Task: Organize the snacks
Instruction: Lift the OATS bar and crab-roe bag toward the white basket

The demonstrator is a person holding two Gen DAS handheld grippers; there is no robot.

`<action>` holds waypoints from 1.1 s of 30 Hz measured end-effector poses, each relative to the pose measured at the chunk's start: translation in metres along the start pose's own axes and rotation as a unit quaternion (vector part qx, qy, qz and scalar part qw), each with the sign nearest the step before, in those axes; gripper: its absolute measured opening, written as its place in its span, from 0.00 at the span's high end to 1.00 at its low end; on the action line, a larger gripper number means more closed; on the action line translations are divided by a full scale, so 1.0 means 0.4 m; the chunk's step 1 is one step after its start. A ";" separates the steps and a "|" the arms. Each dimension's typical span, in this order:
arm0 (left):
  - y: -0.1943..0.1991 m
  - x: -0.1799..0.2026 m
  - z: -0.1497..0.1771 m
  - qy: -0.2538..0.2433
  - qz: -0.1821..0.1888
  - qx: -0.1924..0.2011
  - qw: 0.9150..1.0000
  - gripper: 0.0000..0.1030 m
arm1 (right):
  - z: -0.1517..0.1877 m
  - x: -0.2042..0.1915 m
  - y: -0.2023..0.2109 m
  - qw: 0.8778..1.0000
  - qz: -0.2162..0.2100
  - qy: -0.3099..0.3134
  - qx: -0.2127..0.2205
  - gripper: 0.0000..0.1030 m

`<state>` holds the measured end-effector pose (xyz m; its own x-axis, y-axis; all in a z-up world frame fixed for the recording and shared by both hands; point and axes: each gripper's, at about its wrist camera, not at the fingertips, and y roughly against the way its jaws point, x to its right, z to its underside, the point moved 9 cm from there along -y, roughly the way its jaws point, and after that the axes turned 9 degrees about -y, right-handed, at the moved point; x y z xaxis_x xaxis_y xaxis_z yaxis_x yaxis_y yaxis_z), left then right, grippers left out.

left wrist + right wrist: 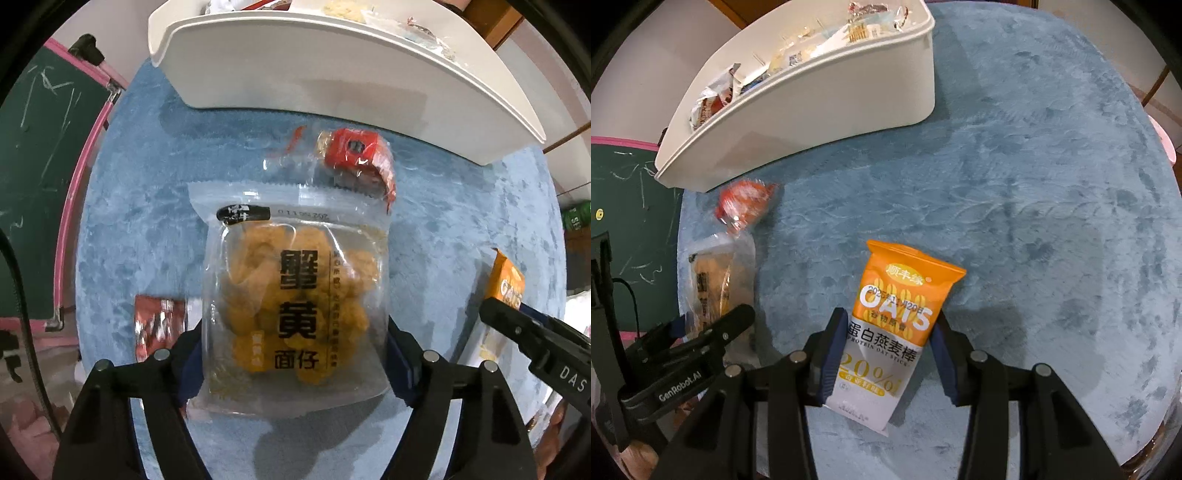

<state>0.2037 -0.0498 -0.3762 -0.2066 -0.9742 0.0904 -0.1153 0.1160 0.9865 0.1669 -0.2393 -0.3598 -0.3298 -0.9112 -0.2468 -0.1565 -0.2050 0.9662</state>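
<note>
My left gripper (295,354) clamps a clear bag of golden fried snacks (295,295) by its side edges, above the blue desk (461,229). My right gripper (886,354) grips an orange oat bar packet (897,317) (the far end pokes out past the pads). A red-wrapped snack (354,155) lies just beyond the bag, near the white bin (332,74) at the far edge.
</note>
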 end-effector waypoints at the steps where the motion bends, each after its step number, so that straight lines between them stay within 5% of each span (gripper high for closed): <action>1: 0.010 0.003 0.009 0.000 0.003 0.000 1.000 0.25 | 0.000 0.007 0.013 1.000 -0.001 0.003 0.003 0.56; 10: 0.166 0.077 0.043 -0.019 0.034 0.054 0.998 0.26 | -0.010 -0.030 0.117 0.998 -0.016 0.046 0.047 0.56; 19: 0.423 0.104 -0.082 -0.042 0.034 0.169 0.984 0.26 | -0.077 -0.104 0.279 0.989 -0.047 0.070 0.120 0.56; 33: 0.794 0.052 -0.337 -0.037 0.010 0.328 0.944 0.25 | -0.323 -0.260 0.682 0.932 -0.074 0.128 0.330 0.56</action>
<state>0.2938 -0.0595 -0.0427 -0.2796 -0.9573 0.0733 -0.6833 0.2521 0.6852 0.2787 -0.2467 -0.0609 -0.0391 -0.9632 -0.2658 -0.7492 -0.1478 0.6457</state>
